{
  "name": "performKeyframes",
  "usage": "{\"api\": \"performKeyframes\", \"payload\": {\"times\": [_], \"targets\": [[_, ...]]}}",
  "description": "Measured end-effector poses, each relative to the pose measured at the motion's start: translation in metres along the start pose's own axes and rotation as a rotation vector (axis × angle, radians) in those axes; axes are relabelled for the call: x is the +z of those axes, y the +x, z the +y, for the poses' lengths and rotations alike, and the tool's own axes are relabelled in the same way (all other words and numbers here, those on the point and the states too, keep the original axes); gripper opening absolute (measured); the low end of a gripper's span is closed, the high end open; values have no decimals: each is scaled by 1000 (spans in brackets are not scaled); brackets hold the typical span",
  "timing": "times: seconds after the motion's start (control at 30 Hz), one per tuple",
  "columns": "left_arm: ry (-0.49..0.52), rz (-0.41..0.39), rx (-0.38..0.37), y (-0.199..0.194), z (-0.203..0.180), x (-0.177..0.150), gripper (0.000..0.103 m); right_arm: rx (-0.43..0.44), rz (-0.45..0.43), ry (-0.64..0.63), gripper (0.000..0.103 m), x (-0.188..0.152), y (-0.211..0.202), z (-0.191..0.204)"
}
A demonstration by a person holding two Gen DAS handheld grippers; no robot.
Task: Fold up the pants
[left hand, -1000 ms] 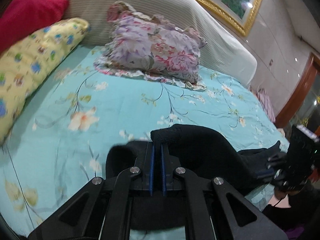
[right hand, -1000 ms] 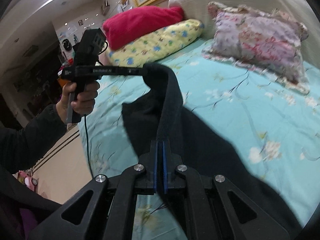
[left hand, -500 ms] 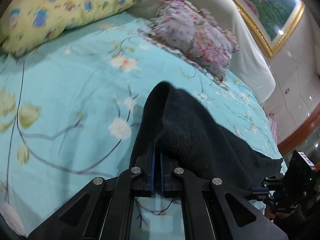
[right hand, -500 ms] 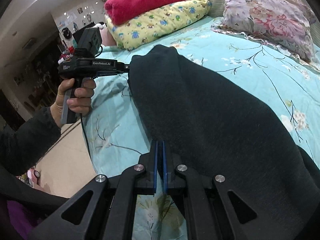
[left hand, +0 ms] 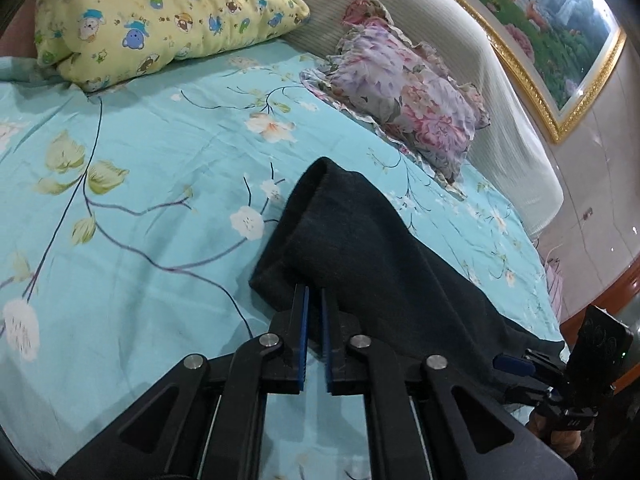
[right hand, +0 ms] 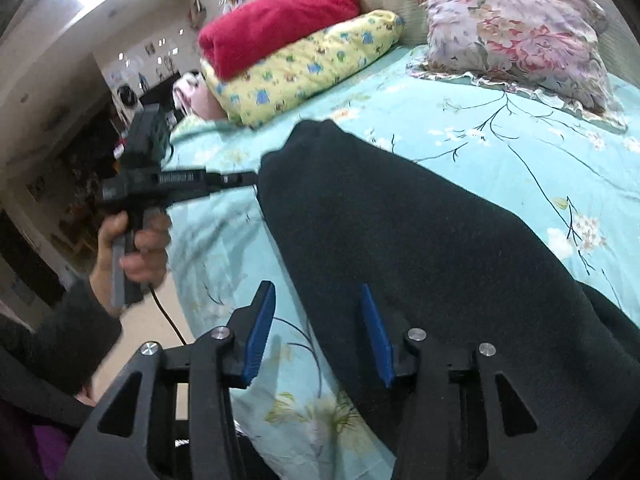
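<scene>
Left wrist view: a bed [left hand: 168, 160] with a turquoise floral sheet fills the frame, backed by a cream padded headboard [left hand: 472, 80] and a gold-framed painting [left hand: 560, 28]. A yellow cartoon-print pillow [left hand: 160, 20] and a purple floral pillow [left hand: 404, 104] lie near the headboard. Black pants [left hand: 360, 248] lie folded across the sheet. The left tool [left hand: 314, 300] has its blue pads slightly apart, jaws just opening, with the fabric's edge between them. The right tool [left hand: 516, 364] shows at the far right edge.

Right wrist view: the same bed, with a red blanket [right hand: 276, 28] on top of the yellow pillow. The pants spread wide over the sheet. The right tool's jaws are opening, standing well apart over the fabric's near edge without pressing it. A hand [right hand: 136, 248] in a dark sleeve holds the left tool, its tips at the pants' far edge.
</scene>
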State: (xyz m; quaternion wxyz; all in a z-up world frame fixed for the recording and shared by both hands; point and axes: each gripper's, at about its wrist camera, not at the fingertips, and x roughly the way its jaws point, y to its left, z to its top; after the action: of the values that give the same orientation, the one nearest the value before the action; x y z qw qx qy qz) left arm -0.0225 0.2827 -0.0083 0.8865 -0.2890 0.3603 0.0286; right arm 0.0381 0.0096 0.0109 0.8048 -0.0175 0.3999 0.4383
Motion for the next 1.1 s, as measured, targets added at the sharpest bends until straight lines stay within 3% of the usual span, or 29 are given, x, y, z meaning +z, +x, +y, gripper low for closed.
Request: {"api": "performKeyframes", "payload": {"times": [0.07,0.17,0.23,0.4,0.8,1.1], "targets": [[-28,6,4,-2,0,-3,7,-4,-17,14,46,2,-5,-2],[-79,8,13,-5,2,-3,17,-19,-33,26,46,5,-12,-6],[-102,8,14,-7,3,-3,36,-34,-41,40,46,6,-16,-11],[-153,4,38,-9,3,-3,55,-63,-63,92,46,9,-24,-25],[-292,57,29,17,10,3,70,-88,-111,293,46,23,-31,-81],[-331,55,93,40,8,15,70,-95,-87,366,46,45,-19,-120]]}}
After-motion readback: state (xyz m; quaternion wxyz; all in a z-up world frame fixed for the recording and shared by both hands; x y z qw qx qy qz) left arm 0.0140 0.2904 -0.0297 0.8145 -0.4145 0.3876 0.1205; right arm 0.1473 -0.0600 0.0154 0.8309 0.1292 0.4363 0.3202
